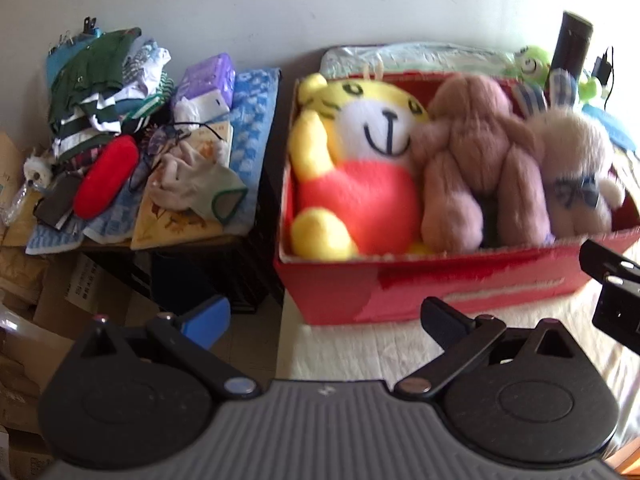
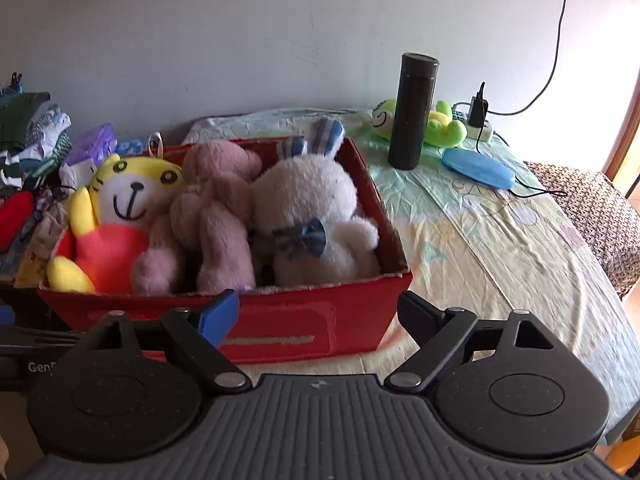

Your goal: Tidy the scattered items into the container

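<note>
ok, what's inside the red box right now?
The red box holds three plush toys side by side: yellow tiger, pink bear, white rabbit. They cover the floor of the box, so anything beneath them can't be seen.

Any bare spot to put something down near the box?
Free: the sheet right of the red box, in front of the blue case and black flask. Crowded: the box, packed with three plush toys, and the side table, piled with clothes.
</note>
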Tool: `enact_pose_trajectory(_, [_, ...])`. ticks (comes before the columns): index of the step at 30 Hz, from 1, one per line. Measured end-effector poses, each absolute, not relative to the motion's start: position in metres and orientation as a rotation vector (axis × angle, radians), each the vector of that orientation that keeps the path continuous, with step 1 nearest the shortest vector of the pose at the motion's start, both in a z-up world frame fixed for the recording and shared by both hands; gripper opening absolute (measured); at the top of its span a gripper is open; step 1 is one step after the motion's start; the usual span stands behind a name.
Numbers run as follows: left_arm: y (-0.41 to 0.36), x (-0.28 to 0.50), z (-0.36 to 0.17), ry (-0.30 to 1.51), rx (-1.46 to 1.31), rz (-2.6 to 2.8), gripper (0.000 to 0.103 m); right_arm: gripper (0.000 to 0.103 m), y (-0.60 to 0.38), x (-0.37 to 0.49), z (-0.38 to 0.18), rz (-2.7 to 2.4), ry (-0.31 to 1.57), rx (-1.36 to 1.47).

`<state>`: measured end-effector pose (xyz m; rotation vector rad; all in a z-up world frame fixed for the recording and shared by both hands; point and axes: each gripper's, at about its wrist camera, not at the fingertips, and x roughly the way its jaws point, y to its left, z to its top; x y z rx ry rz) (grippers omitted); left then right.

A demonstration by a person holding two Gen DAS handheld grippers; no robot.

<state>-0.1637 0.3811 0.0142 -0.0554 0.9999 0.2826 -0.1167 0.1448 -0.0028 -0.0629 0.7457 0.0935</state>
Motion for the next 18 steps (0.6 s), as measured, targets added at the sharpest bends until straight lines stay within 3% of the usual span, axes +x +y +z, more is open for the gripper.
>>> enact_pose_trajectory(18, [0.364, -0.142, 0.068, 0.897, -0.081, 0.418, 0.101, 0.090, 0.130, -0.078, 0.040, 0.112, 0.745, 0.022])
